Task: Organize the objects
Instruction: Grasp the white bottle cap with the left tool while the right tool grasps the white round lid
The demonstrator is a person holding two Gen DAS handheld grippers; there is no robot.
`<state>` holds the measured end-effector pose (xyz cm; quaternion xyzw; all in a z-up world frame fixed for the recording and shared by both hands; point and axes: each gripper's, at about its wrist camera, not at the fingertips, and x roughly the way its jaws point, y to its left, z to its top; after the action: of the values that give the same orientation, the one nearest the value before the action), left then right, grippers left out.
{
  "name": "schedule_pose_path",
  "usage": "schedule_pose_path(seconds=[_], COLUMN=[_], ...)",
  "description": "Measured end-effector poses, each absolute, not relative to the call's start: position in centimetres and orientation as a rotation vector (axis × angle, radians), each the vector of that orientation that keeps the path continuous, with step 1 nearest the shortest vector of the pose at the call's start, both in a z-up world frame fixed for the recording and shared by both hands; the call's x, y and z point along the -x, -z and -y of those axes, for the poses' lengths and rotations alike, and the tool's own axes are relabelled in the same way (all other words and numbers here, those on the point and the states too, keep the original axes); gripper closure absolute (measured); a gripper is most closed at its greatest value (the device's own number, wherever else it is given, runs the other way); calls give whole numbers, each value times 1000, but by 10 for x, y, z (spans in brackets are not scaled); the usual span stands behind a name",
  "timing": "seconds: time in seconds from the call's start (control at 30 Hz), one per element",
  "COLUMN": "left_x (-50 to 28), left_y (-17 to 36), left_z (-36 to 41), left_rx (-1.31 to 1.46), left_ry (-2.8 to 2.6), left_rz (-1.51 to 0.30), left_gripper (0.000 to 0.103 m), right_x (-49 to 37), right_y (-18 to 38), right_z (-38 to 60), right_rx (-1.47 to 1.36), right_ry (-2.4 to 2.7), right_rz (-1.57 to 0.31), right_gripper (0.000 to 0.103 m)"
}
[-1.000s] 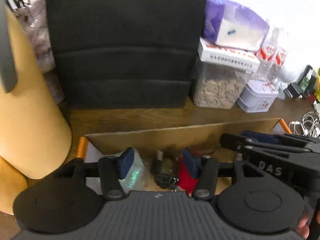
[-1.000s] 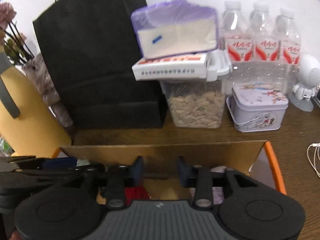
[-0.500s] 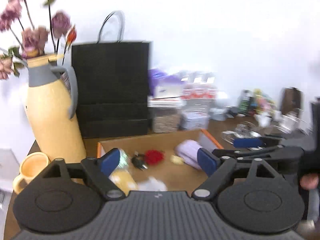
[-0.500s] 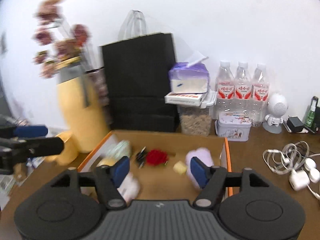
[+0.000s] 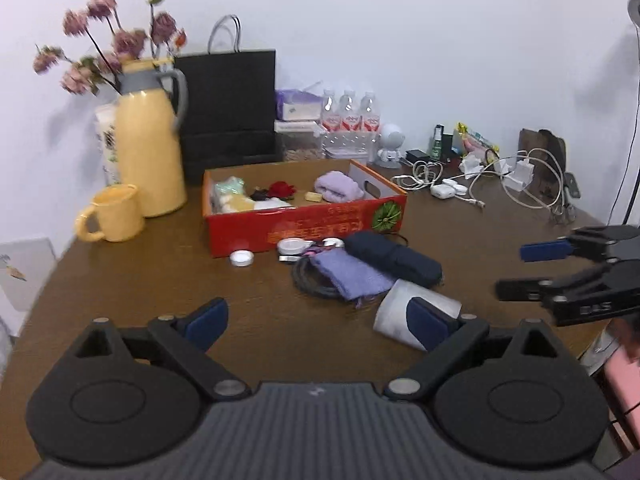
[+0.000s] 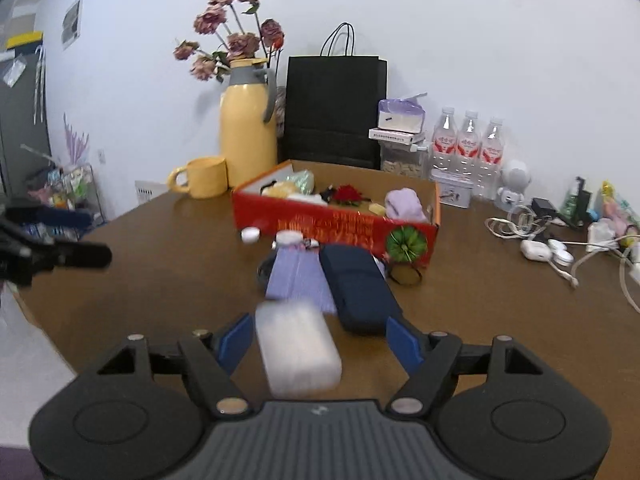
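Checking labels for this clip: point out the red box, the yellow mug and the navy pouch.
red box (image 5: 308, 226): left wrist view, front wall.
yellow mug (image 5: 120, 213): left wrist view, side of body.
navy pouch (image 6: 356, 284): right wrist view, top face.

A yellow jug (image 6: 248, 120) holding dried flowers (image 6: 232, 44) is standing beside a yellow mug (image 6: 202, 178). A black paper bag (image 6: 336, 112) is leaning at the wall. Three water bottles (image 6: 468, 140) are standing beside what appears to be a small white robot figure (image 6: 514, 186). White cables (image 5: 516, 178) are lying tangled on the brown table (image 5: 160, 264).
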<state>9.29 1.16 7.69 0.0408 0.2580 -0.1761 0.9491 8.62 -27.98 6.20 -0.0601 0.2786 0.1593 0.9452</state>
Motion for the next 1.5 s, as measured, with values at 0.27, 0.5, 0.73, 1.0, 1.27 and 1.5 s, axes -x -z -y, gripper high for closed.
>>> schedule_pose_path(seconds=[0.27, 0.5, 0.73, 1.0, 1.27, 1.5], left_x=[-109, -195, -311, -361, -353, -293], left_y=[-66, -35, 9, 38, 38, 8], left_z=[-10, -4, -14, -18, -15, -14], left_rx=[-66, -114, -84, -57, -88, -97], left_ry=[314, 295, 298, 355, 364, 289], left_rz=[-521, -541, -613, -696, -671, -613], left_gripper=[0, 6, 37, 56, 73, 73], right_x=[-81, -171, -290, -367, -376, -330], right_y=[-74, -60, -23, 17, 25, -6], right_z=[279, 247, 193, 154, 145, 168], right_rx=[70, 39, 108, 204, 204, 160], right_ry=[-287, -307, -391, -453, -491, -459], right_rz=[-499, -489, -603, -750, -807, -678], right_gripper=[24, 26, 42, 47, 65, 65])
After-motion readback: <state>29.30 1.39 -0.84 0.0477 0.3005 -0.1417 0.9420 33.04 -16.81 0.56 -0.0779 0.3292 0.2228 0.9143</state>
